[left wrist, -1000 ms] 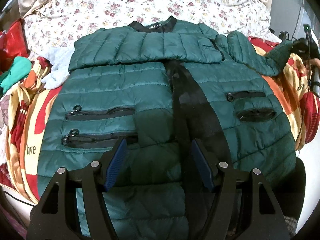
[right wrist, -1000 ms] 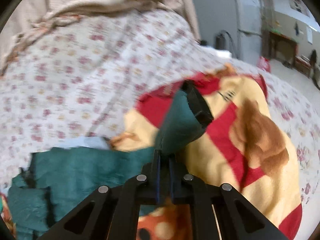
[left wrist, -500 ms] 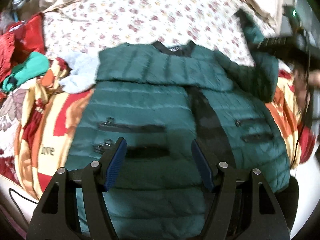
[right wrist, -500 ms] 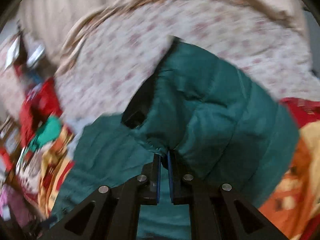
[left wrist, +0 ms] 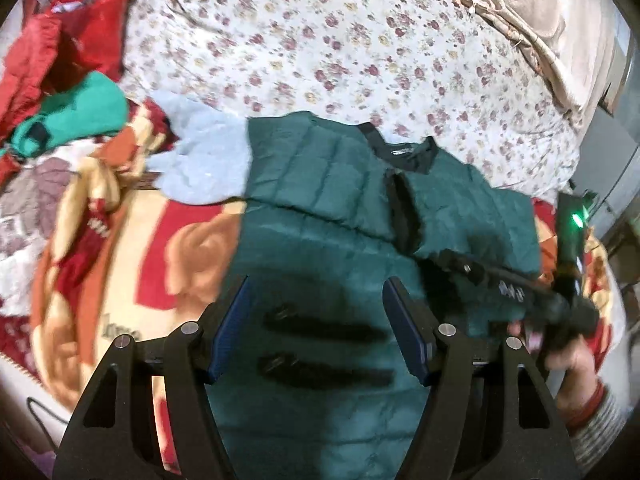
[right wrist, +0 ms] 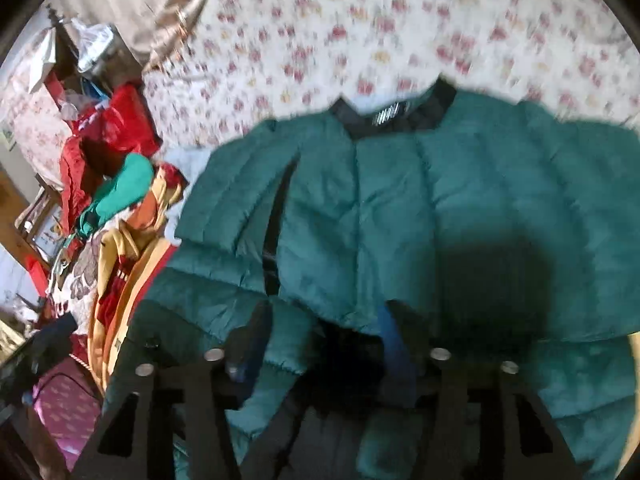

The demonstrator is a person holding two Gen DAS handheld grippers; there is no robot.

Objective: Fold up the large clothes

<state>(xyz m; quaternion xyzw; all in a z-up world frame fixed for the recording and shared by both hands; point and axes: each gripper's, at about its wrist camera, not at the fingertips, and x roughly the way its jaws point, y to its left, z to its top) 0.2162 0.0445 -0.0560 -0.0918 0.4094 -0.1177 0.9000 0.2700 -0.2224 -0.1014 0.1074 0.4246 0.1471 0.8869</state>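
Bed (left wrist: 360, 40) fills most of both views, covered by a white sheet printed with small red flowers. Beige quilt (left wrist: 560, 20) bunched along upper right of left wrist frame. Red-and-yellow blanket (left wrist: 160, 248) spread at left, lettering on it blurred. Pile of red and green clothes (right wrist: 112, 160) at left of right wrist frame. Grey wall (left wrist: 616, 168) at right edge. Light even, soft shadows.
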